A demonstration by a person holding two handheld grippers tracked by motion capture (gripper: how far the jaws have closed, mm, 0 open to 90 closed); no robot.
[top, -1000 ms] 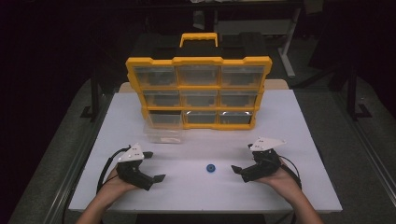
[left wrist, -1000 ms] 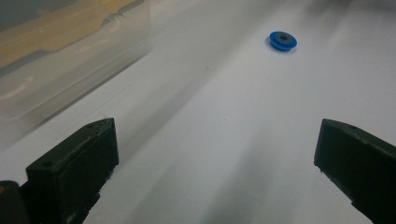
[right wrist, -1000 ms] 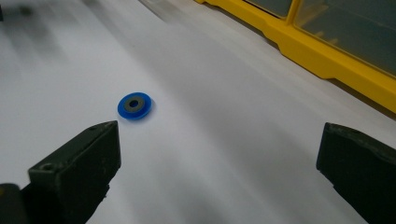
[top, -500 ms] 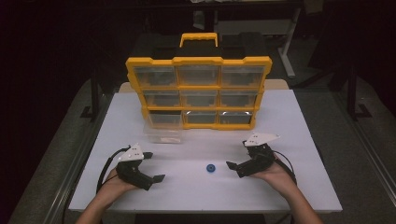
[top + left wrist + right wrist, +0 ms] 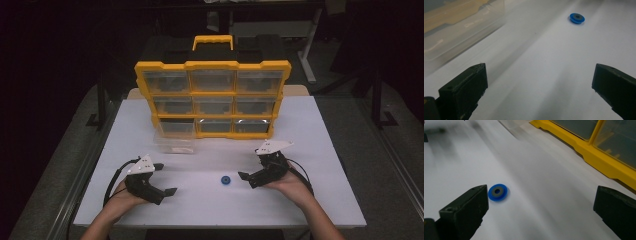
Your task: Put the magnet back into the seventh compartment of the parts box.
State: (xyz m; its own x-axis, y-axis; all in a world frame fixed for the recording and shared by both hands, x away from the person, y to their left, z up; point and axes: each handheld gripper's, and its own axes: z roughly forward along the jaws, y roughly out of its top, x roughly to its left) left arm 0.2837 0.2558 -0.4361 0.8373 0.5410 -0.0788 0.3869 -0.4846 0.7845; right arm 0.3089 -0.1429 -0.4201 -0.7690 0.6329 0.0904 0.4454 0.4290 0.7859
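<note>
Right claw (image 5: 246, 179) has slid in toward the blue washer (image 5: 225, 180) over the last second; it now sits just beside the washer on the bench (image 5: 320, 150), to the washer's right in the high view. Jaws are spread wide, nothing between them. In the right gripper view the blue washer (image 5: 497, 192) lies flat next to the near jaw, off toward that side rather than centred in the gap.

Left claw (image 5: 166, 179) hasn't moved: parked low on the left of the bench, jaws wide apart, empty. Its own view sees the blue washer (image 5: 577, 18) well ahead and off to one side.

Washer position unchanged: flat on the bare bench between the two claws, closer to the right one, well apart from the yellow organizer (image 5: 212, 100). One clear drawer (image 5: 175, 142) is out on the bench in front of the organizer's lower-left slot.

Read: the right hand is taking the pick. Approach is nearly done but not aligned; my guess is the claw needs a small shift so the washer is mid-gap before closing. A flat, thin part on a smooth bench may slip out if pinched off-centre.
</note>
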